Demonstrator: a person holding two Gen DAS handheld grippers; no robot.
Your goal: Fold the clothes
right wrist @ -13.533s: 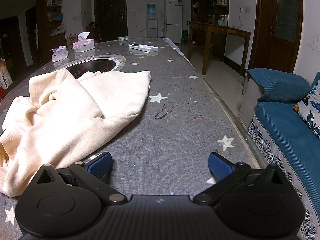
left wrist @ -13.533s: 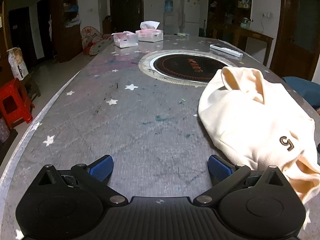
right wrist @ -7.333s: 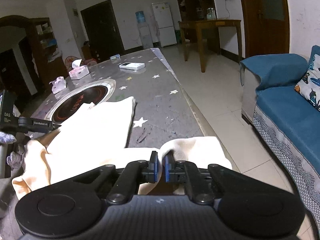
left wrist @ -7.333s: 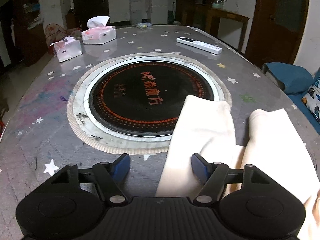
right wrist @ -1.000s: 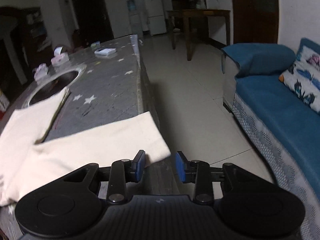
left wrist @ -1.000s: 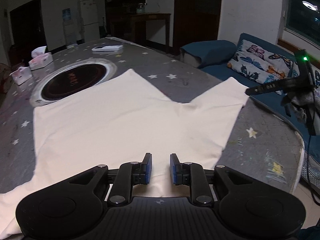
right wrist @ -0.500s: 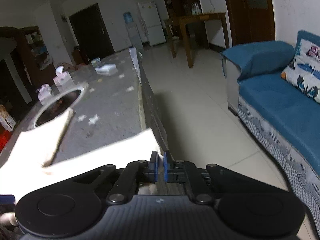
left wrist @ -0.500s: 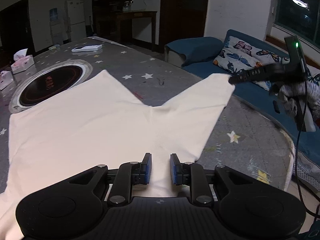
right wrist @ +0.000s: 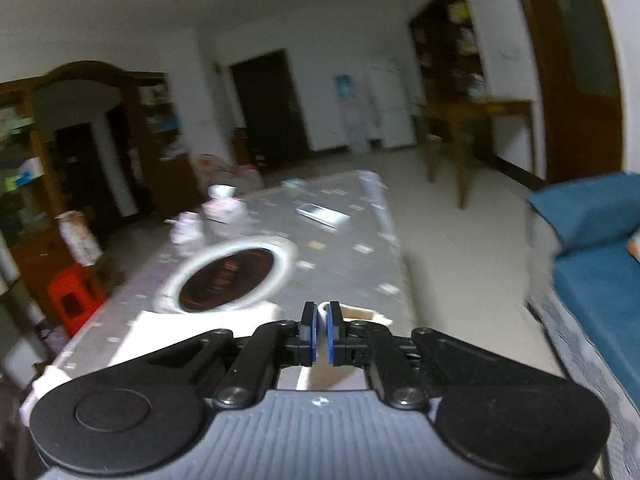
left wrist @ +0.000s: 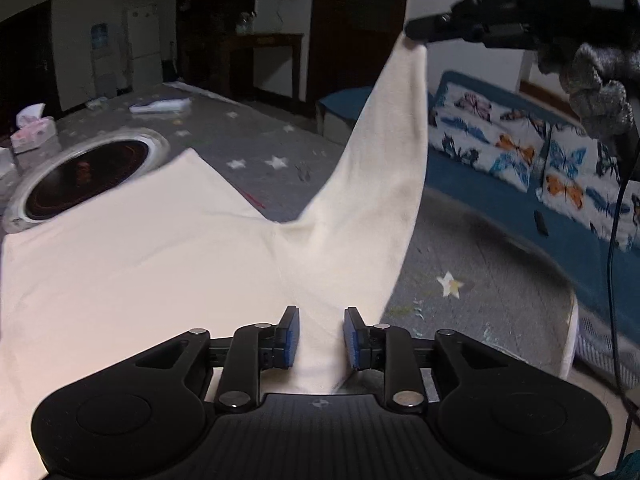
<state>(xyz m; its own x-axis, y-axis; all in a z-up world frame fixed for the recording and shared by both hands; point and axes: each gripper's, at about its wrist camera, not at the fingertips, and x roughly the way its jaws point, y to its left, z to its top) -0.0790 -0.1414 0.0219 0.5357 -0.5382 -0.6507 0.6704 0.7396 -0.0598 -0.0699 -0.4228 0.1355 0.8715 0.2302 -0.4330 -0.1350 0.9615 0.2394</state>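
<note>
A cream sweatshirt [left wrist: 140, 248] lies spread flat on the grey starred table [left wrist: 460, 248]. My left gripper [left wrist: 318, 338] sits over its near shoulder with the jaws partly apart and cloth between them, not pinched. My right gripper [right wrist: 320, 338] is shut on the end of the right sleeve [left wrist: 384, 184] and holds it high in the air; it shows in the left wrist view [left wrist: 416, 34] at the top right. In the right wrist view a bit of cream cloth [right wrist: 360, 313] shows past the shut pads, and the body of the sweatshirt [right wrist: 200, 324] lies below.
A round black hotplate [left wrist: 80, 178] is set in the table beyond the sweatshirt. Tissue boxes [left wrist: 34, 132] and a white remote [left wrist: 160, 106] lie at the far end. A blue sofa with butterfly cushions [left wrist: 520, 152] stands to the right of the table edge. A red stool [right wrist: 74, 294] stands on the floor.
My right gripper, shut on the sleeve end, has lifted it from table height up into the air. The left gripper has stayed at the shoulder, its jaws a little wider.
</note>
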